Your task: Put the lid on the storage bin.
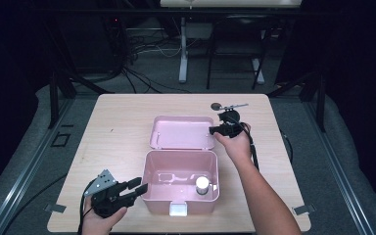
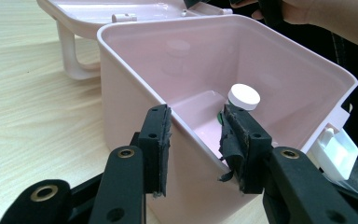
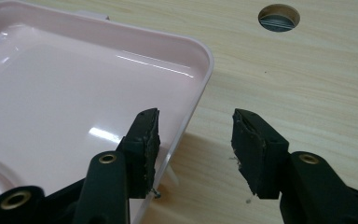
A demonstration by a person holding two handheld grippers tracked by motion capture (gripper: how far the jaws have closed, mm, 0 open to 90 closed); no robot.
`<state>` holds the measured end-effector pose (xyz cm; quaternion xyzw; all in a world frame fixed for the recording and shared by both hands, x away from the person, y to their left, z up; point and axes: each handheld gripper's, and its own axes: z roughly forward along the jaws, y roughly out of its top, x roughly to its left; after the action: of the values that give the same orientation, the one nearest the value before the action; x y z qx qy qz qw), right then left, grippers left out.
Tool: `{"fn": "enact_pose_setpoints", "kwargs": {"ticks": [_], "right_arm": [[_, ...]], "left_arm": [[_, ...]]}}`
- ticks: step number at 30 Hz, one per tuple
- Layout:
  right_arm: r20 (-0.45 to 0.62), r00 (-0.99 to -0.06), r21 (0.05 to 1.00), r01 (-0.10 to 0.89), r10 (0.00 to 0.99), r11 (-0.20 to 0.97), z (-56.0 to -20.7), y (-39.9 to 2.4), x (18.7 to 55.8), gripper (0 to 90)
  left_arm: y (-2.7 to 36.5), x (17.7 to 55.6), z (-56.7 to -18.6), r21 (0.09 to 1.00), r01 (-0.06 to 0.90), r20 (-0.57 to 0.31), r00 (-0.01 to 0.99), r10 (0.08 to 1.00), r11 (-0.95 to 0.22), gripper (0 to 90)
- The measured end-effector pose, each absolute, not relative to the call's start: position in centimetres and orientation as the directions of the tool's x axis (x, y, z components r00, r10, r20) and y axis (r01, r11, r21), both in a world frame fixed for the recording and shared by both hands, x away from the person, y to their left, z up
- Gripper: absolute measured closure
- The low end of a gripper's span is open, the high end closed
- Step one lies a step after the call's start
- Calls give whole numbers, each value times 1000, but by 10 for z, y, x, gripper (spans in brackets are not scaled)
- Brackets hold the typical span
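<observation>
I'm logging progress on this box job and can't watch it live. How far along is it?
Done: a white-capped bottle stands inside the pink box. In hand: the right gripper, open, sits at the corner of the lid, which lies flat back on the table; the left gripper, open, straddles the box's wall. Left, probably: swinging the lid shut and fastening the white latch.

left gripper: fingers apart | right gripper: fingers apart

Pink lid across the frame's left, right gripper jaws apart astride its corner edge, table hole upper right
</observation>
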<state>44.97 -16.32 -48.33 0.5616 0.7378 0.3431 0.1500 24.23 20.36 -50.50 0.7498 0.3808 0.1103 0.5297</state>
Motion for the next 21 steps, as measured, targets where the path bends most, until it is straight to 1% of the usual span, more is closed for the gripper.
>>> {"fn": "enact_pose_setpoints", "kwargs": {"ticks": [5,11,21], "right_arm": [[177,-313,673,730,933,118,-485,-164,452,532],[153,-312,673,728,938,132,-486,-161,453,560],[156,-298,659,741,942,125,-488,-156,457,601]], "left_arm": [[204,242,-505,879,454,-238,686,688,-148,622],[204,242,-505,878,455,-239,687,687,-149,622],[204,242,-505,879,454,-238,686,687,-148,623]]}}
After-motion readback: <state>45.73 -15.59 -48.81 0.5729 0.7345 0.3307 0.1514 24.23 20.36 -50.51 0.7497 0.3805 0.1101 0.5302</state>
